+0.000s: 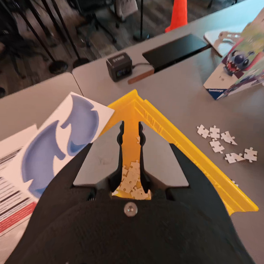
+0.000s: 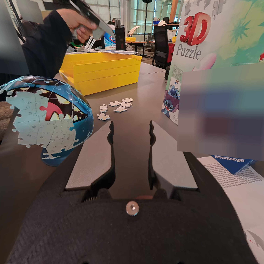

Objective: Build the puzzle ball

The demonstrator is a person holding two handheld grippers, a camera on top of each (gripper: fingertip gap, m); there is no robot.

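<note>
Left gripper (image 1: 131, 125): hovering over the yellow bin (image 1: 168, 137), its fingers (image 1: 120, 142) sitting slightly apart with nothing between them.
Right gripper (image 2: 130, 124): hanging low over the counter (image 2: 131, 150), its fingers (image 2: 110, 134) standing spread and holding nothing.
Puzzle ball (image 2: 47, 118): sitting half built on a blue stand at the left of the right wrist view, its open side showing grey piece backs.
Loose pieces (image 2: 117, 107): lying face down on the counter between the ball and the puzzle box (image 2: 200, 57).
Bin pieces (image 1: 132, 178): lying heaped inside the yellow bin, below the left fingers.
Blue ear sheet (image 1: 61, 137): lying partly over the bin's left edge.
</note>
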